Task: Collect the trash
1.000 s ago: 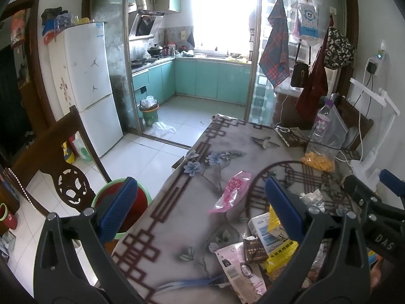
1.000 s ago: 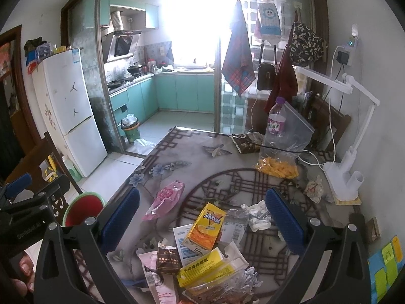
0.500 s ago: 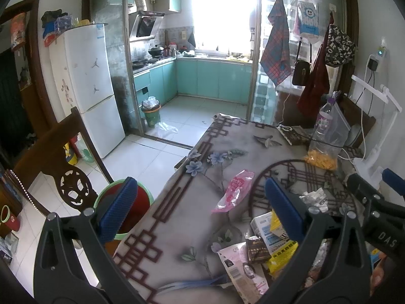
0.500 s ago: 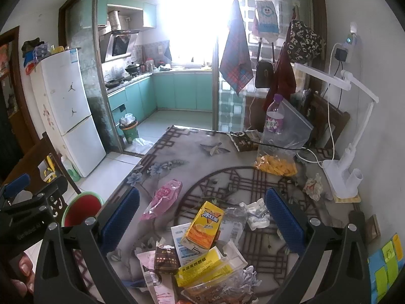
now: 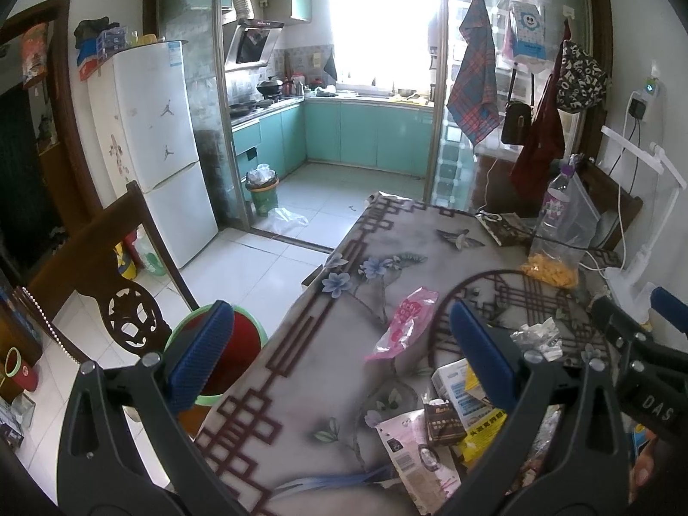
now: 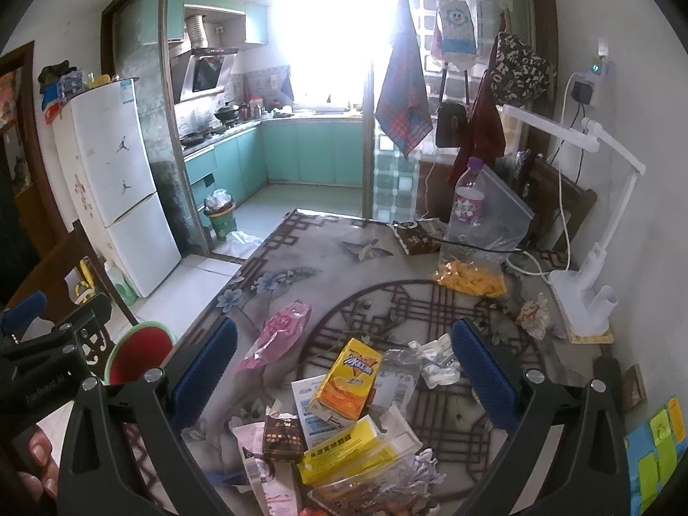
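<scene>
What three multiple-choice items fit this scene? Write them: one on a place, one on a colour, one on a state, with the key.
1. Where does the pink wrapper lie?
A. on the floor
B. on the table, left of the trash pile
C. in the bin

2. What colour is the inside of the bin beside the table?
A. red
B. white
C. yellow

3. How does the right claw stand?
A. shut on the juice carton
B. shut on nothing
C. open, holding nothing

Key: 1 B, the wrapper rests on the cloth apart from the heap; 2 A, red shows within its green rim; 3 C, its blue pads stand wide apart above the juice carton.
</scene>
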A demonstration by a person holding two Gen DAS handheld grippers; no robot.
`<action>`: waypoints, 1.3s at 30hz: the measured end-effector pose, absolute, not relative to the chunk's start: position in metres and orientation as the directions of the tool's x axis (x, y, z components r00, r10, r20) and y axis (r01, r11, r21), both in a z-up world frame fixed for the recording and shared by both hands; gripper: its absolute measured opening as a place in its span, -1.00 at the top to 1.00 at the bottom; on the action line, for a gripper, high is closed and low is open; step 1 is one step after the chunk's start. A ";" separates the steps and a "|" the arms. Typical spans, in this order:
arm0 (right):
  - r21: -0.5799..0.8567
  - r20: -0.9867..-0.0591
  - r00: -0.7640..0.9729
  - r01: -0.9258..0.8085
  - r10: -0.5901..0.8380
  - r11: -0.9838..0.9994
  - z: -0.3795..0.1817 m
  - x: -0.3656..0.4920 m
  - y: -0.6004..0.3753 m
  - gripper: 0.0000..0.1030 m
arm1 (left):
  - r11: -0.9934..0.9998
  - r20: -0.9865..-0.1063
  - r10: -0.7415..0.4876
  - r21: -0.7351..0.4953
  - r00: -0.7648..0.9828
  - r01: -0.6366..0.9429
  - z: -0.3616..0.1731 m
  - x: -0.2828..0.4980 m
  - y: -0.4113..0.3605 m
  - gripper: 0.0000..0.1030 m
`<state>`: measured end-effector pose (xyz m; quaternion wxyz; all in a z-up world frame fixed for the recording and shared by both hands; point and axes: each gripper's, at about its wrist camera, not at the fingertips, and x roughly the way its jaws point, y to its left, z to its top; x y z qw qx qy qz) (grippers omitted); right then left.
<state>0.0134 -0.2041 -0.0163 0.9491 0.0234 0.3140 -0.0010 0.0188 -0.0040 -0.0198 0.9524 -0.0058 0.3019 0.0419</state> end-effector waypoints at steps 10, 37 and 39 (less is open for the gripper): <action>0.028 -0.591 0.807 0.020 0.001 0.999 -0.014 0.011 -0.201 -0.87 | 0.997 -0.575 0.075 0.015 0.815 -0.081 -0.022 0.017 0.000 -0.92; 0.141 -0.917 0.340 -0.213 0.209 0.967 -0.206 -0.054 -0.191 -0.64 | 0.988 -0.867 -0.138 -0.155 0.479 0.005 -0.165 0.032 -0.010 -0.92; 0.136 -0.934 0.299 -0.205 0.194 0.969 -0.221 -0.051 -0.190 -0.30 | 0.981 -0.880 -0.186 -0.191 0.437 0.032 -0.177 0.031 -0.015 -0.91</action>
